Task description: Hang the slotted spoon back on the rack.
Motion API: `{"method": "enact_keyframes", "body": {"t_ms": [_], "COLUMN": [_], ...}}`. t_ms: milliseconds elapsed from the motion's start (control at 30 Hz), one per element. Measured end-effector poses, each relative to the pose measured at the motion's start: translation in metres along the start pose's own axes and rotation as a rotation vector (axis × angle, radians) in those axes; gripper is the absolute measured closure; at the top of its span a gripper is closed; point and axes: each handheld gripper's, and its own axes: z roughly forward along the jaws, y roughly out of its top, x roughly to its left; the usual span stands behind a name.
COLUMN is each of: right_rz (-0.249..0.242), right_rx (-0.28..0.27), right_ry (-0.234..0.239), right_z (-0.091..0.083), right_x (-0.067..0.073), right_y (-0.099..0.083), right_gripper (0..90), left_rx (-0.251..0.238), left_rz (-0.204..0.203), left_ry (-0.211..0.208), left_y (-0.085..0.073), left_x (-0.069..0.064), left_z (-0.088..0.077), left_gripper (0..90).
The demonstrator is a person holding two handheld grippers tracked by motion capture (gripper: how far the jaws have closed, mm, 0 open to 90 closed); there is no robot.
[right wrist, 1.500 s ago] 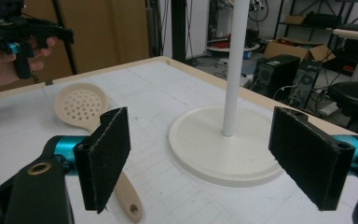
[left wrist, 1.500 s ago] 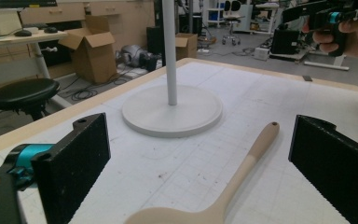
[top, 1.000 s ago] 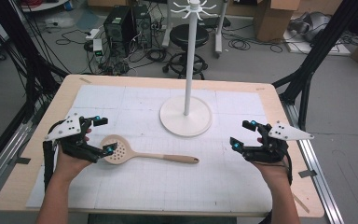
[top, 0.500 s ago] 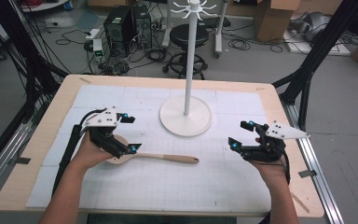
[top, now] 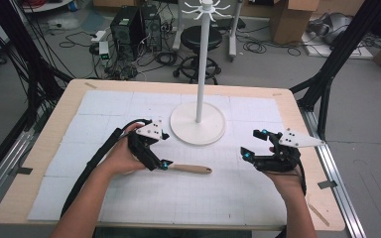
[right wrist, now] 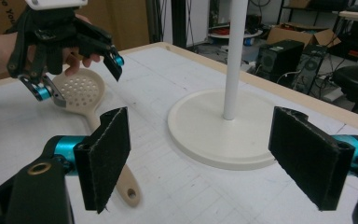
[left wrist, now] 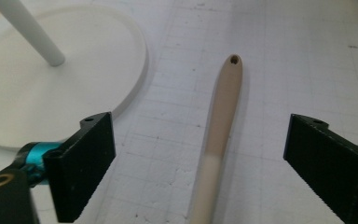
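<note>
- The slotted spoon [right wrist: 80, 95] lies flat on the white gridded mat of the table [top: 69, 106], in front of the round base of the white hanging stand [top: 198, 123]; its handle points toward the person's right.
- The left hand-held gripper [top: 160, 150] sits over the handle just beside the bowl. Its jaws have just been closing a little but are spread, with the handle between them and neither pad touching it.
- The right hand-held gripper [top: 254, 144] hovers well apart, spread and holding nothing.
- Judged from this, the work is at its start: the reach is made, but the grasp, the lift and any hanging on the stand's hooks are left.
- The left gripper view shows the hole at the handle's tip and the gap on each side of the handle.
- The right gripper view shows the perforated bowl, which the person's hand covers in the high view.
- The high view alone takes in the hooks at the stand's top.
</note>
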Motion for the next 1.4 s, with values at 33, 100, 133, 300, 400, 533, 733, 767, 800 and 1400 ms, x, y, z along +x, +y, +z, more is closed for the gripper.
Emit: {"method": "enact_keyframes", "body": {"t_ms": [33, 100, 133, 300, 400, 533, 733, 767, 800, 1400], "right_rz": [0.0, 0.001, -0.003, 0.0, 0.0, -0.003, 0.003, 0.003, 0.001, -0.003], "right_rx": [0.0, 0.0, -0.003, -0.005, -0.004, -0.007, -0.006, -0.006, -0.007, -0.006], "right_ry": [0.0, 0.002, 0.0, 0.001, 0.002, 0.003, 0.005, 0.004, 0.003, -0.01], "right_z": [0.0, 0.0, -0.001, -0.001, 0.0, 0.0, 0.0, 0.0, 0.0, 0.001], "right_x": [0.0, 0.0, 0.0, -0.001, 0.0, 0.0, 0.0, 0.0, -0.001, 0.002], "right_y": [0.0, 0.0, 0.0, 0.0, 0.0, 0.0, 0.0, 0.0, 0.0, 0.0], "right_gripper": [20.0, 20.0, 19.9, 20.0, 20.0, 20.0, 20.0, 20.0, 20.0, 19.9], "left_rx": [0.014, 0.044, 0.067, 0.147, 0.182, 0.233, 0.276, 0.282, 0.291, 0.326], "left_rz": [0.01, 0.015, 0.023, 0.057, 0.072, 0.073, 0.055, 0.057, 0.062, 0.08], "left_ry": [-0.002, 0.009, 0.021, 0.004, -0.018, -0.042, -0.059, -0.062, -0.068, -0.134], "left_y": [0.0, 0.001, 0.002, 0.007, 0.008, 0.004, -0.001, -0.001, -0.002, -0.004], "left_x": [0.0, 0.0, 0.0, -0.003, -0.004, -0.003, -0.001, -0.001, -0.002, -0.005], "left_z": [0.002, 0.007, 0.009, 0.022, 0.031, 0.041, 0.051, 0.052, 0.053, 0.06], "left_gripper": [12.3, 16.4, 18.9, 24.9, 27.1, 31.4, 36.1, 37.0, 38.4, 70.9]}}
